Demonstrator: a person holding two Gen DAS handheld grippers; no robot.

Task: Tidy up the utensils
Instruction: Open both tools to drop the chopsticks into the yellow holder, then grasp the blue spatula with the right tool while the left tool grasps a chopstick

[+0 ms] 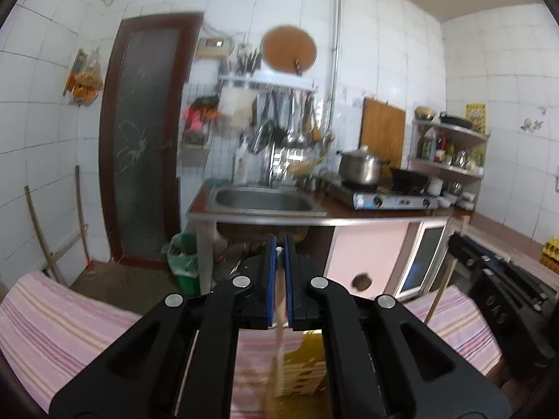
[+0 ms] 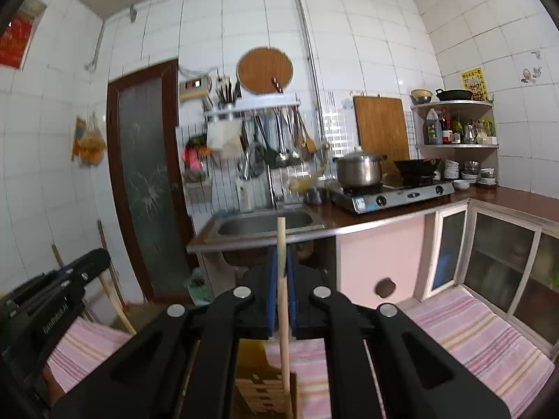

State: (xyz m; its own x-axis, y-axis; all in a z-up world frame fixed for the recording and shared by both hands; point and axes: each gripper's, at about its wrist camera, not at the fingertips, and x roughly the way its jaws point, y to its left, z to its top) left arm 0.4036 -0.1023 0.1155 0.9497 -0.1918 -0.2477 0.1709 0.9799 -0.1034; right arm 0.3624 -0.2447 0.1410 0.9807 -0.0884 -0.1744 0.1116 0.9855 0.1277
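Note:
My left gripper (image 1: 279,249) is shut on a pale wooden chopstick (image 1: 279,317) that hangs down between the blue pads towards a yellowish slatted wooden utensil holder (image 1: 303,366) on the pink striped cloth (image 1: 52,324). My right gripper (image 2: 282,256) is shut on another wooden chopstick (image 2: 282,279), held upright, its top above the fingertips and its lower end at the same slatted holder (image 2: 260,387). The left gripper's body (image 2: 52,289) shows at the left of the right wrist view. The right chopstick also shows in the left wrist view (image 1: 440,293).
Ahead is a kitchen counter with a steel sink (image 1: 262,200), a gas stove (image 1: 391,199) with a steel pot (image 1: 360,167), hanging ladles (image 1: 286,122) and a corner shelf (image 2: 454,125). A green bin (image 1: 183,262) stands by the brown door (image 1: 143,139). Glass cabinets (image 2: 503,262) stand right.

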